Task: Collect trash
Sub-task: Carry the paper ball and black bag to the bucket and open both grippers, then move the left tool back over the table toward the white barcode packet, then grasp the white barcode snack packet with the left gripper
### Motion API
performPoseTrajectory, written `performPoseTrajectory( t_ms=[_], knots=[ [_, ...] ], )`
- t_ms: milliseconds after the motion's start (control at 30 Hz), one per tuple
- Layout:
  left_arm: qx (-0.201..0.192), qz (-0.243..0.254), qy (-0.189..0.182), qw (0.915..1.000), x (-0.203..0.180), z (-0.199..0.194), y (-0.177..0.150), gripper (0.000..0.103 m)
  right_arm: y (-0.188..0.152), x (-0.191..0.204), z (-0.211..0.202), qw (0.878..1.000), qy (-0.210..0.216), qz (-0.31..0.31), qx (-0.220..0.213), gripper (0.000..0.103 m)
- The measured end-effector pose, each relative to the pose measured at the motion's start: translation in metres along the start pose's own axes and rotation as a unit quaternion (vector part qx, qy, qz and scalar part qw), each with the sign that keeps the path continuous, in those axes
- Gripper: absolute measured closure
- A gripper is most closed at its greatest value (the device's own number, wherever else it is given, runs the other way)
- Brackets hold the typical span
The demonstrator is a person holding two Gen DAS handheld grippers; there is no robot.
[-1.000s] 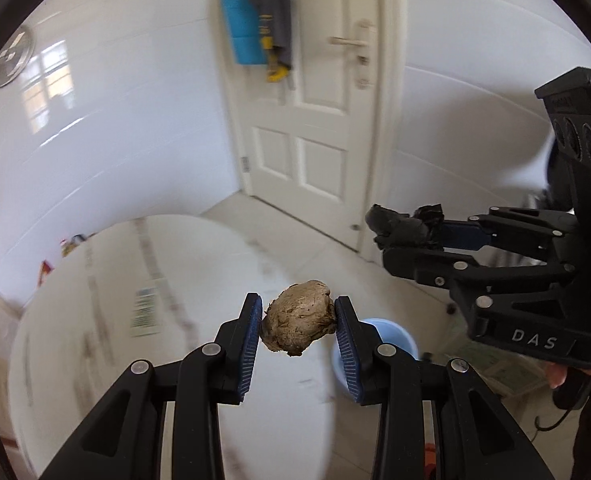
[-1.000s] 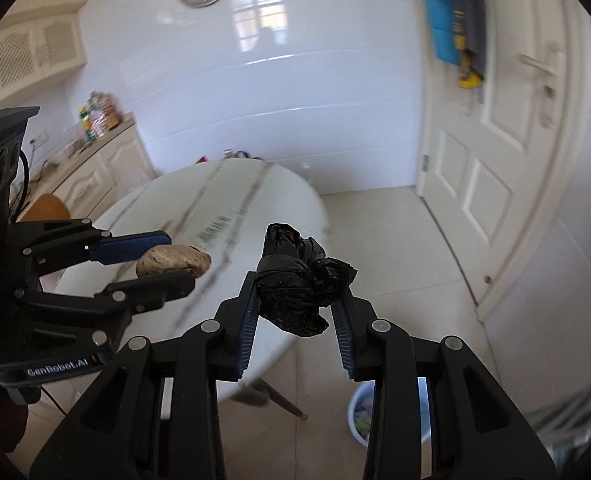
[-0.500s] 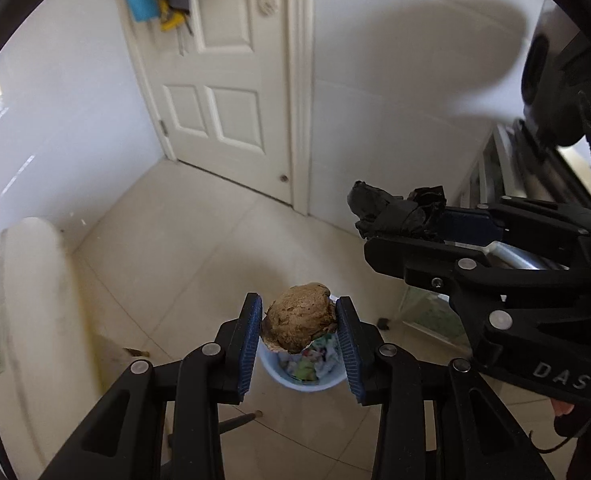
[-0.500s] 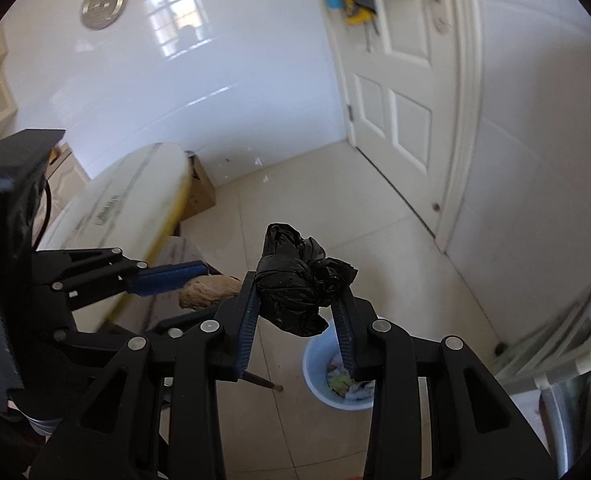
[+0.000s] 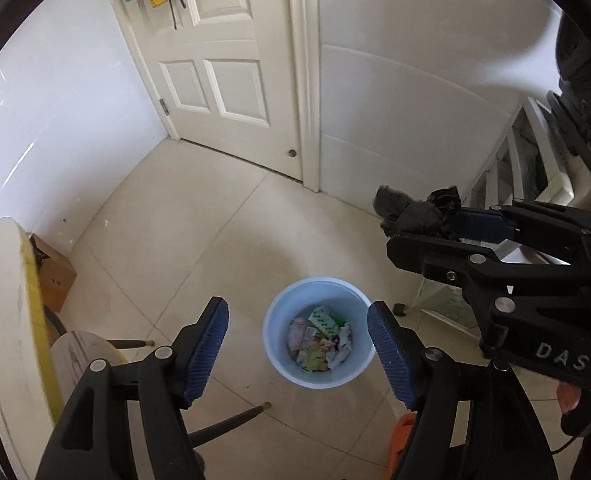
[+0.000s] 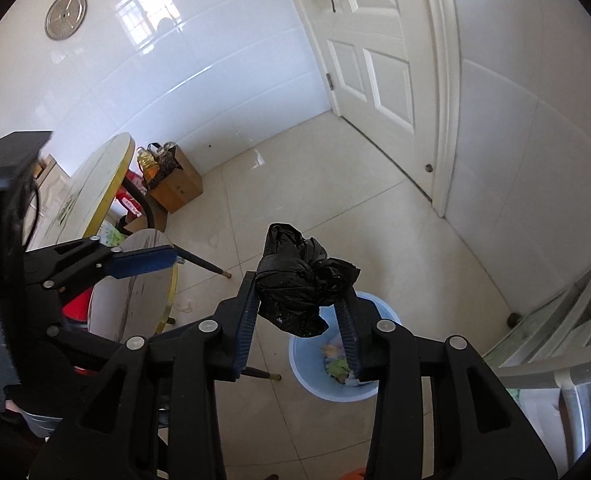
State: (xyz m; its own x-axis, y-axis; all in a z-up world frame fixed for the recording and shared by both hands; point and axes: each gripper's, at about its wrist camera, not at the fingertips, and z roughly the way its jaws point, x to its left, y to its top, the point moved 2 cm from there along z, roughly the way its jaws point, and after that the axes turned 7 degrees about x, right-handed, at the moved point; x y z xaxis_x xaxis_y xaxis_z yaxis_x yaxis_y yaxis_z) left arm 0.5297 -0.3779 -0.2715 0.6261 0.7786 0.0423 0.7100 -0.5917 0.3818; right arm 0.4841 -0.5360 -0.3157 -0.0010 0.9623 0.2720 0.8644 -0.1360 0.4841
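- Black crumpled plastic bag (image 6: pixel 301 286), balled up and glossy, is pinched between the blue-padded fingers of the right hand-held gripper (image 6: pixel 299 316), which is closed on it; the bag bulges above and below the pads.
- Seen from the left wrist camera, the same bag (image 5: pixel 413 212) sticks out past the tips of that right hand-held gripper (image 5: pixel 423 228), off to the right of the bin and higher than it.
- Directly under the bag in the right wrist view stands the round pale-blue plastic waste bin (image 6: pixel 307 376) on the floor, partly hidden by the bag and the right finger.
- From the left wrist camera the bin (image 5: pixel 273 344) shows whole: its rim is a full circle, and inside lie mixed scraps of paper and wrappers (image 5: pixel 321 340) in white, green and pink.
- Left hand-held gripper (image 5: pixel 297 344) is spread wide with nothing between its blue ribbed pads (image 5: pixel 207 346); the bin appears in the gap between them, well below.
- Cream floor tiles (image 5: pixel 199 240) surround the bin.
- To the left a round marble-look bench with a yellow edge (image 6: pixel 107 176) stands near a smaller round stool top (image 6: pixel 135 288).
- A brown cardboard box (image 6: pixel 179 188) holding bottles sits against the white tiled wall (image 6: pixel 199 80).
- A white panelled door (image 5: pixel 223 60) closes the far side of the room.
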Motion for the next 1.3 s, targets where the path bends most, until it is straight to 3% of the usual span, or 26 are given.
performPoseTrajectory(
  t_ms=[100,367,567,733,900,1067,1167,1300],
  knots=[
    [-0.009,-0.008,0.002,0.9999,-0.003,-0.016,-0.007,0.034,0.002,0.007,-0.003,1.000,-0.002,0.000,-0.005,0.052],
    [-0.057,-0.019,0.011,0.9981,0.015,-0.085,-0.041,0.027,0.009,0.056,-0.043,0.999,-0.013,-0.029,-0.035,0.048],
    [-0.099,-0.045,0.035,0.9935,0.054,-0.141,-0.089,0.023,0.019,0.131,-0.070,0.995,-0.007,-0.074,-0.065,0.042],
    [-0.120,-0.080,0.079,0.9865,0.111,-0.173,-0.131,0.016,0.025,0.186,-0.066,0.992,-0.005,-0.100,-0.077,0.037],
    [-0.120,-0.141,0.109,0.9766,0.176,-0.172,-0.158,0.016,0.025,0.217,-0.048,0.992,-0.007,-0.108,-0.072,0.036],
    [-0.100,-0.215,0.122,0.9636,0.234,-0.147,-0.161,0.021,0.023,0.212,-0.026,0.993,-0.011,-0.096,-0.063,0.035],
    [-0.079,-0.231,0.116,0.9627,0.254,-0.124,-0.156,0.033,0.024,0.199,-0.015,0.995,-0.013,-0.082,-0.055,0.035],
    [-0.053,-0.240,0.110,0.9632,0.270,-0.095,-0.147,0.037,0.027,0.179,-0.004,0.997,-0.013,-0.065,-0.046,0.035]
  ],
)
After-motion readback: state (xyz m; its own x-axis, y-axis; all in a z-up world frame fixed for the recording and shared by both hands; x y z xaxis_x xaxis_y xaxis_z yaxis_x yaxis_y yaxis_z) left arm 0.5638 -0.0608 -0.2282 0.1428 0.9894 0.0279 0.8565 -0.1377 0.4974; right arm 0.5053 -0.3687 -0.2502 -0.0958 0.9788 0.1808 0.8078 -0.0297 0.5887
